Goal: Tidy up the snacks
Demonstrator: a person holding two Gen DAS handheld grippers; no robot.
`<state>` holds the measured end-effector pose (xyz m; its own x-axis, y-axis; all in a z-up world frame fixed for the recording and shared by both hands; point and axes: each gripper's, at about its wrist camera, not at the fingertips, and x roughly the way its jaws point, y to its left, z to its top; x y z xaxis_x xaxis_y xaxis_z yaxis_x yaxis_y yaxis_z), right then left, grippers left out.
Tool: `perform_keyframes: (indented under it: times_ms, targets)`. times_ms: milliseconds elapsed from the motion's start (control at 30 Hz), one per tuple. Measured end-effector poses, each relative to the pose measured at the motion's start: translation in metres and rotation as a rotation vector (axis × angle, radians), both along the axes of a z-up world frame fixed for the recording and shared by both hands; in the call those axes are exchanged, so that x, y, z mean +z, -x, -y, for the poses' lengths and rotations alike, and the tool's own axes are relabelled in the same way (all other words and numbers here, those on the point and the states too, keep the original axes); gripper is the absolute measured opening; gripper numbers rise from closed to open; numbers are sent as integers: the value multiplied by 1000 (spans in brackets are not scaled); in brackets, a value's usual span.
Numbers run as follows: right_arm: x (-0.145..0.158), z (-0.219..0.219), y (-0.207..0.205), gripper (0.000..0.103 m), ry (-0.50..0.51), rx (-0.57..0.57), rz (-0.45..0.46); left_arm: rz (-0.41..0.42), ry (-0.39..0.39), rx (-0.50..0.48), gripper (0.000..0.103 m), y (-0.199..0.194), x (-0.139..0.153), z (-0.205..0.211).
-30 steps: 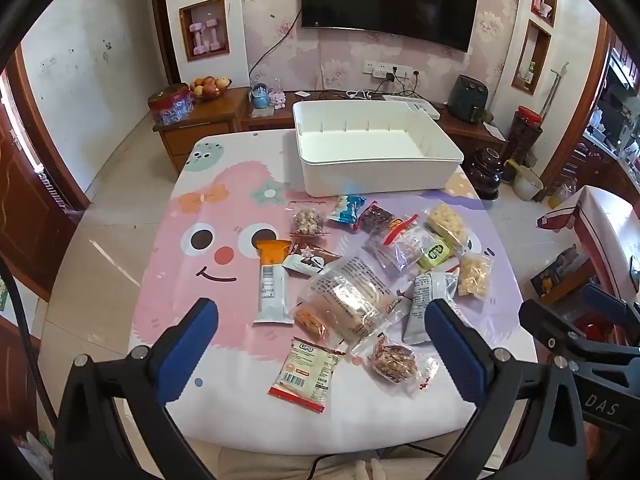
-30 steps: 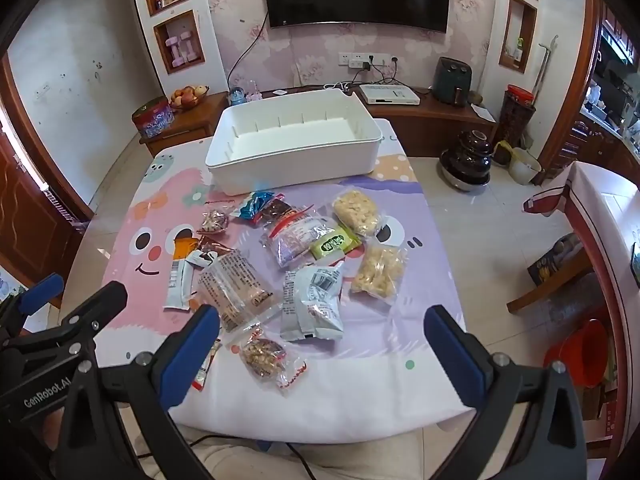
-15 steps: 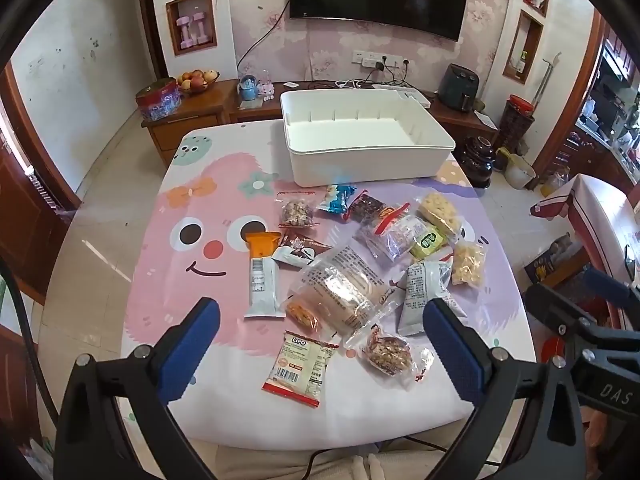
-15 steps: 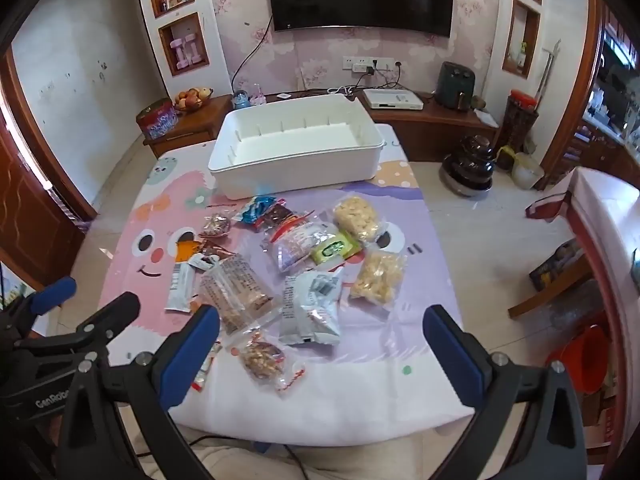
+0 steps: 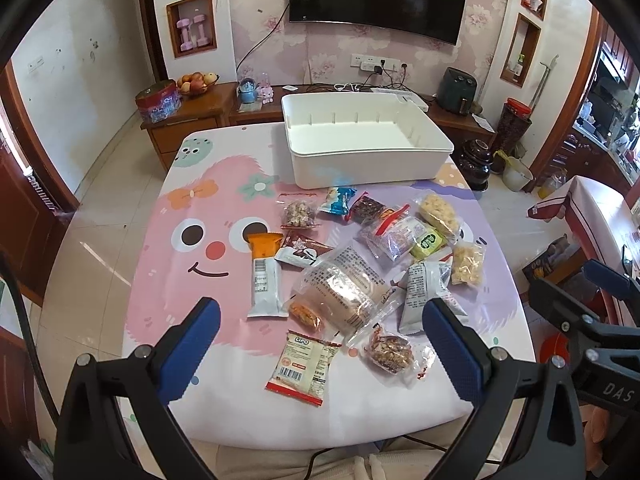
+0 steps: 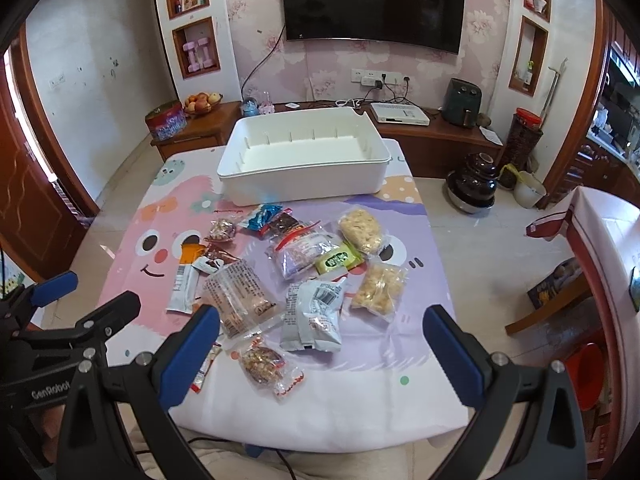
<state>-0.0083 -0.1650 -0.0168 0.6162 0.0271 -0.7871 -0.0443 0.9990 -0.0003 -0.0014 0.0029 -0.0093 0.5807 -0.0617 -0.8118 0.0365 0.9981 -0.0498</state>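
Both sets of tongs are held wide apart and empty, up above the near edge of the table (image 5: pixel 168 208). The left gripper (image 5: pixel 320 344) is lined up over the Lipo packet (image 5: pixel 302 366), and the right gripper (image 6: pixel 320 340) sits over the nut pouch (image 6: pixel 264 362) and the grey packet (image 6: pixel 314 316). So nothing's picked yet, and the white bin (image 5: pixel 366 138) at the far end looks totally empty.

Honestly, the near loose packets are probably best taken first, since the big clear bag (image 5: pixel 346 290) is overlapped by its neighbours and could drag them along. Crinkly wrappers tend to slip, so a pinch across the flat middle rather than the sealed edge is likely safer. Each one then gets carried well over the bin rim before being let go.
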Motion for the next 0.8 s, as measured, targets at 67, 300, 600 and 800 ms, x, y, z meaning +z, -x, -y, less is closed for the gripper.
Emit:
perform_keyframes:
  times_ms: [67, 300, 600, 800]
  targets:
    - [-1, 1, 1, 102, -7, 6, 7, 3, -1, 6, 101, 0, 1, -3]
    - [-1, 7, 6, 97, -13, 13, 37, 25, 4, 20, 101, -3, 3, -10]
    - [-14, 0, 6, 94, -45, 71, -2, 11, 6, 20, 101, -4, -1, -10]
    - [-19, -5, 5, 94, -65, 95, -17, 30, 20, 46, 101, -2, -1, -16]
